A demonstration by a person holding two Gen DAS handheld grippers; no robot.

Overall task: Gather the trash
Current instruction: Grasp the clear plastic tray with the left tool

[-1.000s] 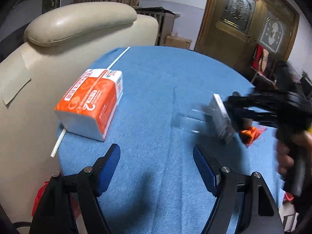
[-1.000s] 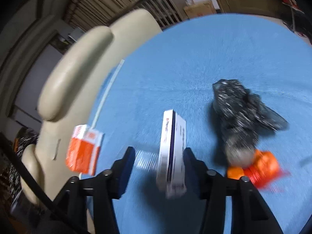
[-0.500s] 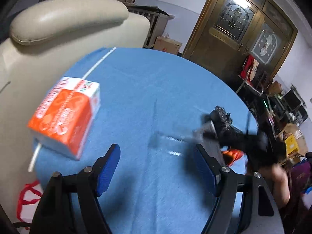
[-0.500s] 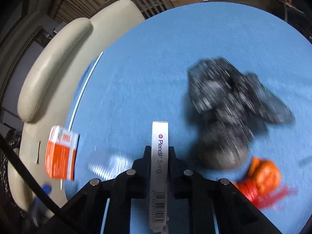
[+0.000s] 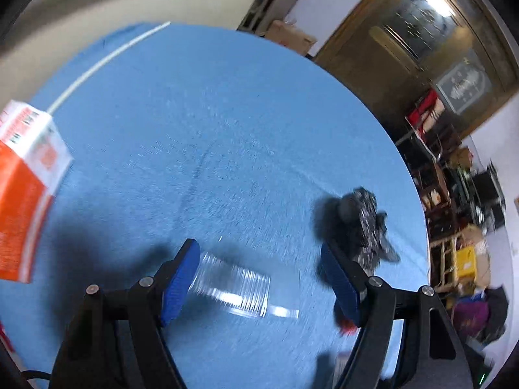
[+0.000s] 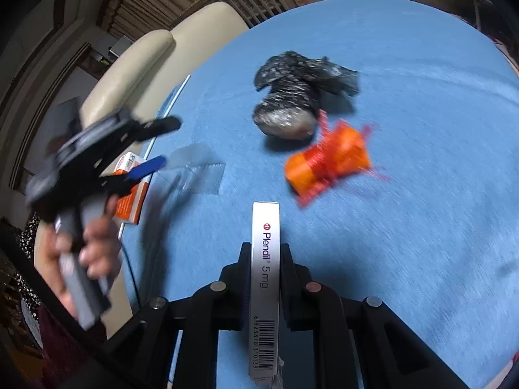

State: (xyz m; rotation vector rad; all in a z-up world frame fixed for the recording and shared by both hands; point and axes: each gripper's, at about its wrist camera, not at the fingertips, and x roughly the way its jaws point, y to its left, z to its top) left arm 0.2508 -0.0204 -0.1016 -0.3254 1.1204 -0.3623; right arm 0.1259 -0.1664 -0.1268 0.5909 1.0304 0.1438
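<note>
My right gripper point(image 6: 265, 253) is shut on a flat white medicine box point(image 6: 265, 275), held on edge above the blue table. Beyond it lie an orange wrapper point(image 6: 327, 162) and a crumpled black plastic bag point(image 6: 292, 97). A clear plastic wrapper point(image 5: 236, 283) lies flat between the blue pads of my open left gripper point(image 5: 259, 275), which hovers just over it. The same clear wrapper point(image 6: 198, 168) shows in the right wrist view with my left gripper point(image 6: 162, 144) above it, held by a hand. The black bag point(image 5: 363, 227) sits behind the left gripper's right finger.
An orange and white tissue pack point(image 5: 26, 194) lies at the table's left, near a white straw point(image 5: 107, 61) along the edge. A cream leather chair point(image 6: 139, 64) stands against the table point(image 5: 227, 113). A wooden door and cluttered shelves lie beyond the far side.
My right gripper closed on the medicine box and drew back with it. My left gripper swung right and lower, coming over the clear wrapper; the tissue pack slid to the left edge of its view.
</note>
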